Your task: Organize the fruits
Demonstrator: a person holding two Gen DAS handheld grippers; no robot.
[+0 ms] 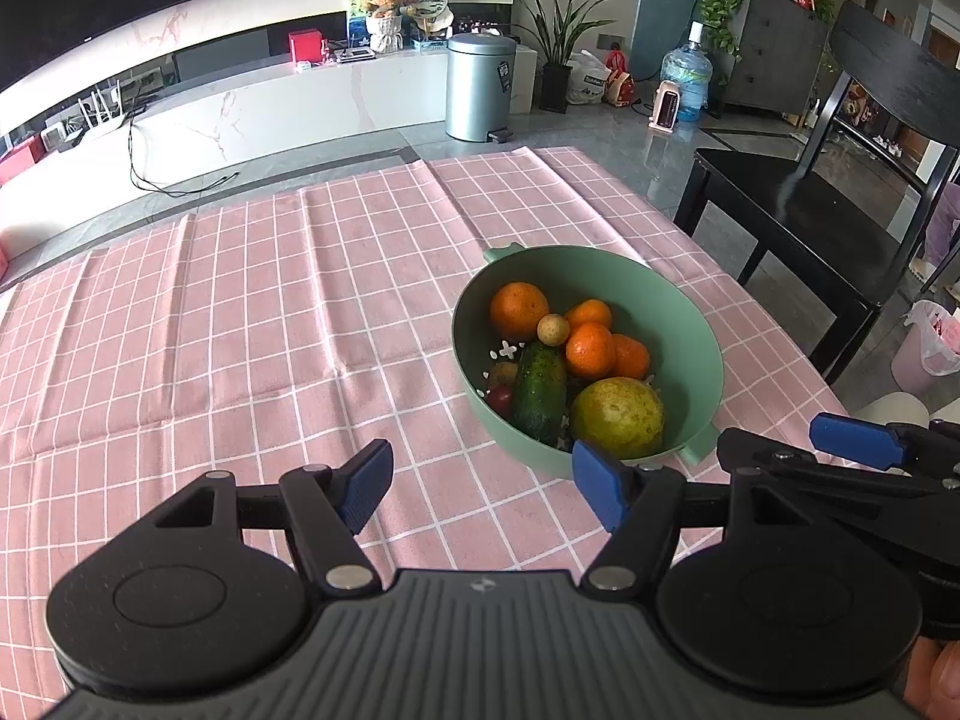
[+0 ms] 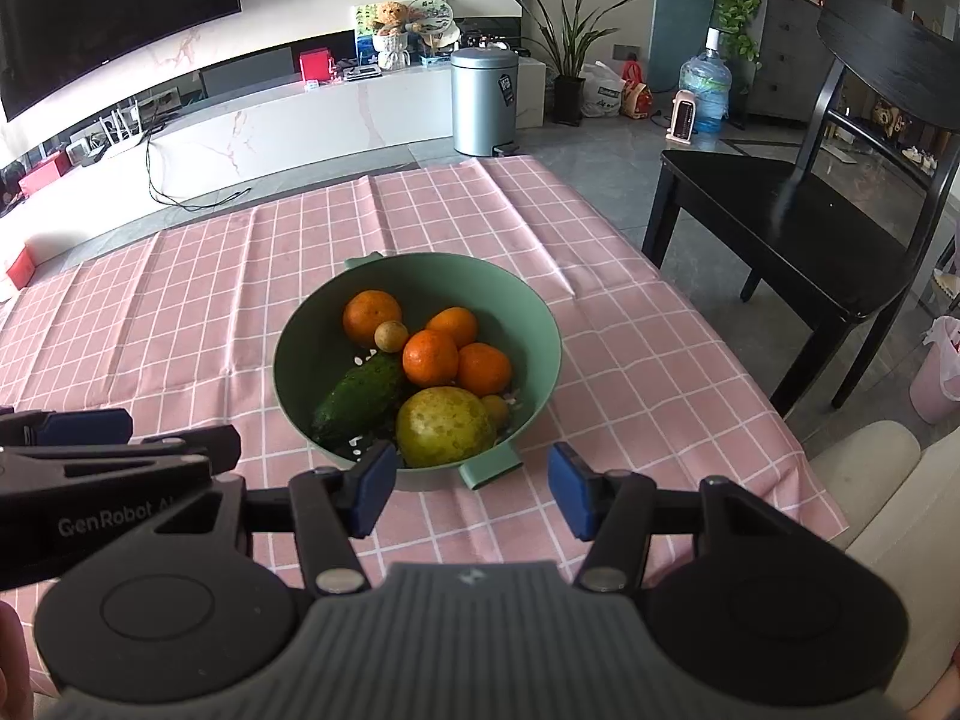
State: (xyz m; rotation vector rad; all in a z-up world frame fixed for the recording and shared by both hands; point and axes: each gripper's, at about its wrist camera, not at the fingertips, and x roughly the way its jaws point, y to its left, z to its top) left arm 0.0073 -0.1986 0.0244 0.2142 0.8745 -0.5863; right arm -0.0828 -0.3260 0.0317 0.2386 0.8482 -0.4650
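Round green plastic bowl point(image 2: 420, 282) of fruit sits dead ahead of the right hand-held gripper point(image 2: 472, 492), nearer than the left hand-held gripper point(image 1: 480, 489), both spread and empty.

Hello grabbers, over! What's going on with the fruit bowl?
Left gripper open, empty, over the cloth. Right gripper open, empty, near the green bowl. Oranges, cucumber and big yellow-green fruit all in the bowl. Nothing blocking.
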